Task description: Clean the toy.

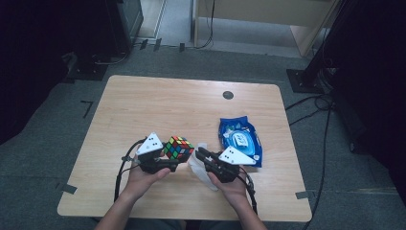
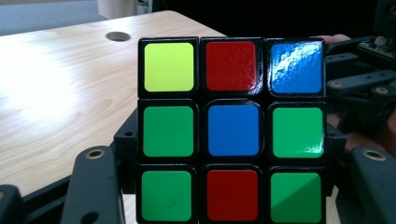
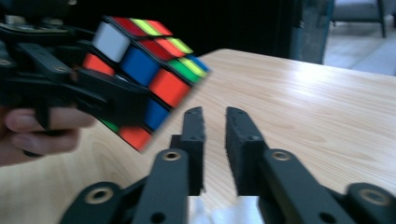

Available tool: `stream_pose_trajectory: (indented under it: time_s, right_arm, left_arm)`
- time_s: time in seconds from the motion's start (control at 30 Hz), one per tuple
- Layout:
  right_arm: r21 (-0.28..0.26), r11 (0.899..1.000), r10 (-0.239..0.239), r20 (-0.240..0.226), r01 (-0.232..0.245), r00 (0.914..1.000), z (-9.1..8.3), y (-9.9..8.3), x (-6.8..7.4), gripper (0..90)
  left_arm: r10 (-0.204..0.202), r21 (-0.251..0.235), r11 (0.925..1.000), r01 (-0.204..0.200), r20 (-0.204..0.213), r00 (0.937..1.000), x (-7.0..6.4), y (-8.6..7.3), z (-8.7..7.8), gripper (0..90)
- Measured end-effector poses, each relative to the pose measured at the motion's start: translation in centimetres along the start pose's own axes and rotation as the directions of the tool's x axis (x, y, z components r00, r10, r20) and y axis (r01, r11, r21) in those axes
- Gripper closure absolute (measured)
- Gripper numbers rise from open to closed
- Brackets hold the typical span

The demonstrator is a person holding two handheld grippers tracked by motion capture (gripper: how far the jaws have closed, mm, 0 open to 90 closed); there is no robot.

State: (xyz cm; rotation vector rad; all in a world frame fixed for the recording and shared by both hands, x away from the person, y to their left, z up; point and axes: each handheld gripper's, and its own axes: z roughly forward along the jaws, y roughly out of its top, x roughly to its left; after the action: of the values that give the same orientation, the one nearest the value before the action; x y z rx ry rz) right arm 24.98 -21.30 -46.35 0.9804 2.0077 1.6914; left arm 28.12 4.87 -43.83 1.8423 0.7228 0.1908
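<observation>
The cube [image 1: 178, 147] is being held up off the table [image 1: 143, 110] in the left gripper [image 1: 165, 160], whose fingers are closing on its two sides; in the left gripper view the cube [image 2: 231, 128] is facing the camera square-on, a blue centre among green, red and yellow stickers. In the right gripper view it [image 3: 144, 70] is hanging up and to the left of the right gripper [image 3: 215, 116], tilted and clear of the wood.

The right gripper [image 1: 201, 154] is sitting just beside the cube without touching it, its fingers [image 3: 194, 140] nearly together with a narrow gap and nothing between them. Under that hand something white and crumpled is lying on the table, too blurred to name; the blue packet [image 1: 241, 140] is lying to the right, apart from both.

To do this well, I judge the left grip is best kept firm and level while the right fingers are opening wide enough to take one outer layer. They are likely needing to come in squarely on that layer's faces, not across a seam, or the turn may jam or twist the cube loose.
</observation>
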Motion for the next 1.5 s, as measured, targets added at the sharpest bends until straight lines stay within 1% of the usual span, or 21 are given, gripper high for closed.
stream_pose_trajectory:
  time_s: [0.03, 0.07, 0.1, 0.2, 0.3, 0.33, 0.37, 0.4, 0.43, 0.6, 0.63, 0.83, 0.87, 0.9, 1.0, 1.1, 1.13, 1.17, 1.23, 1.37, 1.5]
  right_arm:
    - [0.063, 0.998, -0.033, 0.046, 0.03, 0.9984, 0.0, 0.0, -0.6, 67.6]
    - [0.063, 0.998, -0.033, 0.046, 0.03, 0.9984, 0.0, 0.0, -0.6, 67.6]
    - [0.144, 0.989, -0.058, 0.087, 0.045, 0.9945, 0.1, -0.5, -1.2, 60.4]
    - [0.219, 0.975, -0.039, 0.058, 0.025, 0.9976, 0.2, -1.6, -1.8, 53.3]
    - [0.299, 0.95, -0.105, 0.044, 0.087, 0.9935, 1.0, -2.8, -1.6, 45.6]
    - [0.299, 0.95, -0.105, 0.044, 0.087, 0.9935, 1.0, -2.8, -1.6, 45.6]
    - [0.337, 0.935, -0.134, 0.055, 0.108, 0.9895, 1.7, -3.6, -1.7, 41.5]
    - [0.337, 0.935, -0.134, 0.055, 0.108, 0.9895, 1.7, -3.6, -1.7, 41.5]
    - [0.368, 0.925, -0.127, 0.068, 0.093, 0.9896, 2.3, -4.1, -2.0, 36.8]
    - [0.415, 0.905, -0.147, 0.098, 0.094, 0.9842, 3.0, -4.6, -2.3, 36.4]
    - [0.443, 0.891, -0.168, 0.114, 0.102, 0.9792, 3.1, -4.8, -2.3, 39.7]
    - [0.429, 0.903, -0.106, 0.146, 0.034, 0.9835, 2.9, -4.8, -2.5, 71.2]
    - [0.429, 0.903, -0.106, 0.146, 0.034, 0.9835, 2.9, -4.8, -2.5, 71.2]
    - [0.428, 0.904, -0.085, 0.159, 0.009, 0.9836, 2.6, -4.8, -2.8, 85.1]
    - [0.404, 0.915, -0.072, 0.175, -0.004, 0.982, 2.2, -4.3, -2.8, 89.2]
    - [0.312, 0.95, -0.05, 0.171, -0.006, 0.984, 1.1, -2.4, -2.0, 89.5]
    - [0.312, 0.95, -0.05, 0.171, -0.006, 0.984, 1.1, -2.4, -2.0, 89.5]
    - [0.237, 0.972, -0.045, 0.162, 0.005, 0.9858, 0.1, -0.5, -1.2, 89.5]
    - [0.156, 0.988, -0.025, 0.151, 0.001, 0.9882, -0.8, 1.2, -0.3, 89.4]
    - [0.047, 0.999, 0.009, 0.086, -0.014, 0.9963, -1.9, 3.3, 1.4, 89.3]
    - [0.017, 0.999, 0.034, 0.03, -0.034, 0.999, -1.7, 3.7, 2.4, 89.2]
  left_arm:
    - [-0.02, -0.01, 0.9998, 0.019, -0.014, 0.9997, 0.7, 0.0, -0.5, 33.9]
    - [-0.02, -0.01, 0.9998, 0.019, -0.014, 0.9997, 0.7, 0.0, -0.5, 33.9]
    - [-0.027, -0.016, 0.9995, 0.027, -0.027, 0.9993, 1.0, 0.0, -0.9, 33.9]
    - [-0.03, -0.02, 0.9994, 0.029, -0.035, 0.9989, 1.2, 0.1, -1.1, 33.8]
    - [-0.02, -0.005, 0.9998, 0.02, -0.043, 0.9989, 1.2, -0.1, -0.8, 33.8]
    - [-0.02, -0.005, 0.9998, 0.02, -0.043, 0.9989, 1.2, -0.1, -0.8, 33.8]
    - [-0.014, 0.007, 0.9999, 0.014, -0.045, 0.9989, 1.2, -0.3, -0.6, 33.8]
    - [-0.014, 0.007, 0.9999, 0.014, -0.045, 0.9989, 1.2, -0.3, -0.6, 33.9]
    - [-0.011, 0.011, 0.9999, 0.012, -0.045, 0.9989, 1.1, -0.3, -0.5, 33.8]
    - [0.007, 0.023, 0.9997, -0.006, -0.043, 0.9991, 0.9, -0.5, -0.2, 33.9]
    - [0.01, 0.026, 0.9996, -0.009, -0.041, 0.9991, 0.8, -0.5, -0.2, 33.9]
    - [0.03, 0.024, 0.9993, -0.029, -0.038, 0.9988, 0.7, -0.7, -0.1, 33.9]
    - [0.03, 0.024, 0.9993, -0.029, -0.038, 0.9988, 0.7, -0.7, -0.1, 33.9]
    - [0.04, 0.023, 0.999, -0.039, -0.04, 0.9984, 0.6, -0.7, -0.1, 33.9]
    - [0.054, 0.029, 0.9982, -0.053, -0.041, 0.9977, 0.5, -0.8, 0.0, 33.9]
    - [0.093, 0.039, 0.9951, -0.091, -0.045, 0.9947, 0.1, -1.3, 0.5, 33.9]
    - [0.093, 0.039, 0.9951, -0.091, -0.045, 0.9947, 0.1, -1.3, 0.5, 33.9]
    - [0.108, 0.053, 0.9931, -0.105, -0.044, 0.9932, -0.2, -1.6, 1.0, 33.9]
    - [0.126, 0.064, 0.9903, -0.123, -0.041, 0.9912, -0.6, -2.0, 1.6, 33.9]
    - [0.152, 0.072, 0.9862, -0.15, -0.033, 0.9878, -1.6, -2.5, 2.5, 33.9]
    - [0.169, 0.065, 0.9837, -0.168, -0.016, 0.9855, -2.6, -2.7, 3.1, 33.9]
